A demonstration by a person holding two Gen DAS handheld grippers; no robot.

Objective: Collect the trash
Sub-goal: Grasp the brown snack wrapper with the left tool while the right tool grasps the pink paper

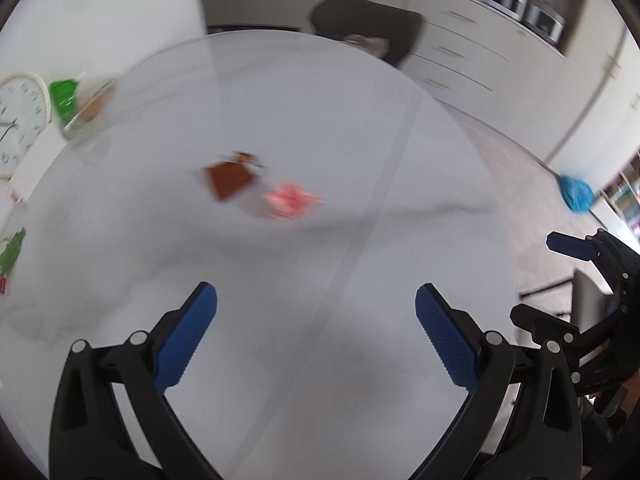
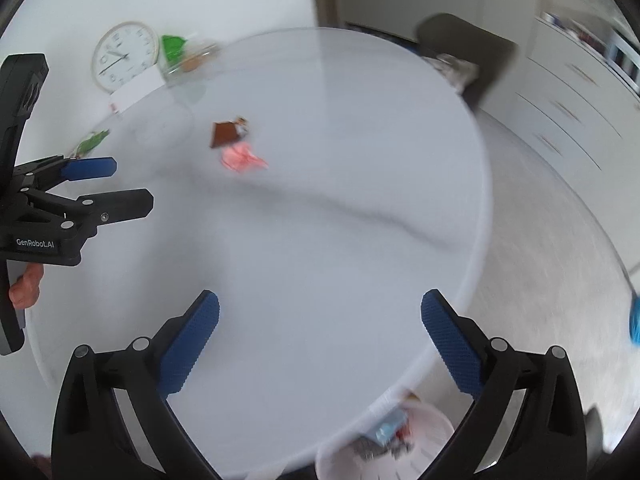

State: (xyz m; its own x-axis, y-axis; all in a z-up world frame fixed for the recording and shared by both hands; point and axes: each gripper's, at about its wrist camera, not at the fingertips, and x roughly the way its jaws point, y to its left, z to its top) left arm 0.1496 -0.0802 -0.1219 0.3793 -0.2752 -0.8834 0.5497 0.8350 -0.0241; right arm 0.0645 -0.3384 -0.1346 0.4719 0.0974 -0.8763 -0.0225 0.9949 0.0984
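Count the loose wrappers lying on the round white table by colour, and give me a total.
Brown flat wrapper: 1
Pink crumpled wrapper: 1
Green wrapper at the table's left edge: 1
Total: 3

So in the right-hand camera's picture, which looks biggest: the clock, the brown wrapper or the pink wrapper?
1. Clock, clearly the largest, though farthest away.
2. Pink wrapper and brown wrapper look about alike; the blur makes ranking them unsure.
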